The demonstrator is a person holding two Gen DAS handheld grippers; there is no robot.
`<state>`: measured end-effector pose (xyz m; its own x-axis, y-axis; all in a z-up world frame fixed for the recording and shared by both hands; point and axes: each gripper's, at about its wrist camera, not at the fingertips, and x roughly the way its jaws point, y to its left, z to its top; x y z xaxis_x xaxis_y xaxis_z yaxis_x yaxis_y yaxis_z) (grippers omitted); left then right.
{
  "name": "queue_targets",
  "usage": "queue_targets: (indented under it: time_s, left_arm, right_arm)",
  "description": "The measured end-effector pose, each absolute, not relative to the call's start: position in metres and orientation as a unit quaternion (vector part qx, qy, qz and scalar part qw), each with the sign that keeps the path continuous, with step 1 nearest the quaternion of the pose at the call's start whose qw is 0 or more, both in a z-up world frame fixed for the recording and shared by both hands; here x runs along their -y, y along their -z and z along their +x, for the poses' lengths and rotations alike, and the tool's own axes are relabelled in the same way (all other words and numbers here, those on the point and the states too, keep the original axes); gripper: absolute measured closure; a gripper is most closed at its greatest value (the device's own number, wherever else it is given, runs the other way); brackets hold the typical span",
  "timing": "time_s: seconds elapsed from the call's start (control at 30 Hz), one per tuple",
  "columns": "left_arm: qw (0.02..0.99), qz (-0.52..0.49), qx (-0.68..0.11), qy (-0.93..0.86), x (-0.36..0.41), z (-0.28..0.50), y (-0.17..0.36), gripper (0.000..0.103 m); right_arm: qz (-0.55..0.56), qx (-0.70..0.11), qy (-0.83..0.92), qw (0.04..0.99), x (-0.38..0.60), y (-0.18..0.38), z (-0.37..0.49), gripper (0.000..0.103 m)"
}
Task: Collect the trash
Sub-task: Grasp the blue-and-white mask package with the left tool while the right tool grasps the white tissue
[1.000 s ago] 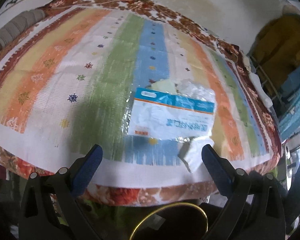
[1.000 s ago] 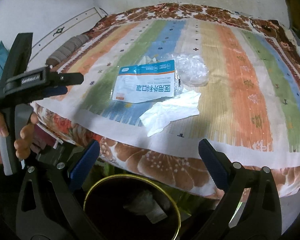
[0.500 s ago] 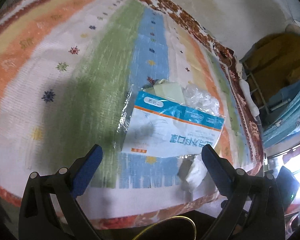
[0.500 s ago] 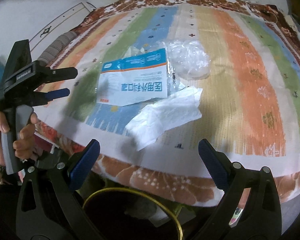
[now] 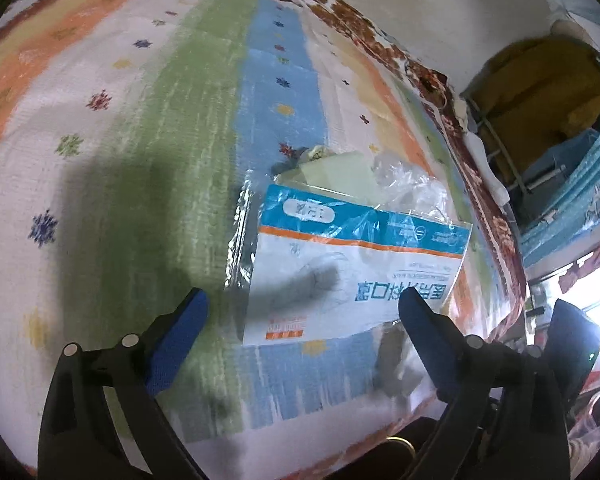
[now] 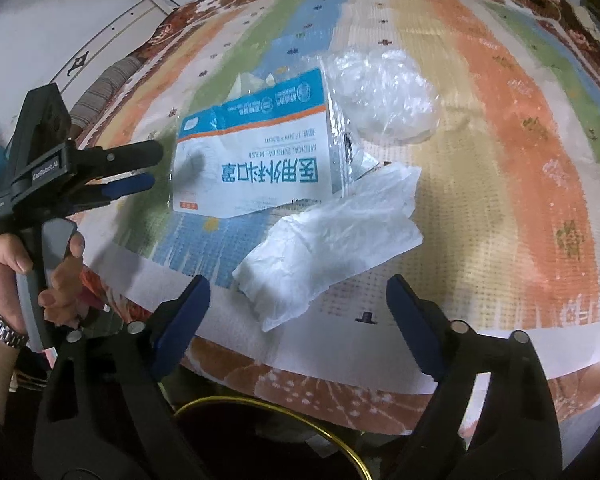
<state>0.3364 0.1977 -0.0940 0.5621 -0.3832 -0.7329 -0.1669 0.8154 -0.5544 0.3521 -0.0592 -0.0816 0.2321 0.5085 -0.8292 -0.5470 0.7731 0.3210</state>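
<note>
A blue and white surgical mask packet (image 5: 348, 272) (image 6: 256, 160) lies on the striped bedspread (image 5: 140, 160). My left gripper (image 5: 304, 304) is open, its fingers straddling the packet's near edge, just above it; it also shows in the right wrist view (image 6: 148, 168). A crumpled white tissue (image 6: 332, 240) lies right of the packet, and a clear plastic wad (image 6: 384, 92) (image 5: 408, 184) lies beyond it. A pale green paper (image 5: 336, 172) sticks out behind the packet. My right gripper (image 6: 296, 300) is open and empty, near the tissue's front end.
A dark bin with a gold rim (image 6: 276, 440) stands on the floor below the bed's front edge. A yellow cloth on a rack (image 5: 540, 92) stands to the right of the bed. A white wall (image 6: 60, 12) is behind.
My left gripper has moved forward over the bed and down to the mask packet. My right gripper has moved closer to the tissue.
</note>
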Motion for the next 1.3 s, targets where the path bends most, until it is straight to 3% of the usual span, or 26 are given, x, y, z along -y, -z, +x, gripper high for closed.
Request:
queue_targets:
  time_s: [0.07,0.37,0.63,0.8,1.3]
  left_arm:
    - [0.831,-0.294,-0.467,0.071,-0.197,0.341,0.101,0.014]
    - [0.816,-0.330,-0.465,0.093,-0.199,0.346,0.112,0.051]
    - [0.824,-0.296,-0.467,0.127,-0.171,0.346,0.103,0.079]
    - [0.827,-0.287,-0.465,0.136,-0.164,0.349,0.099,0.101]
    - [0.863,-0.308,-0.380,0.125,-0.166,0.322,0.029,0.103]
  right_arm:
    - [-0.013,-0.527,-0.338,0.779,0.058,0.085,0.354,0.026]
    - [0.005,-0.554,-0.316,0.770,0.056,0.102,0.357,0.049]
    - [0.017,-0.561,-0.310,0.768,0.055,0.105,0.356,0.084]
    - [0.022,-0.559,-0.302,0.772,0.059,0.104,0.359,0.092]
    - [0.045,-0.539,-0.305,0.784,0.080,0.081,0.352,0.097]
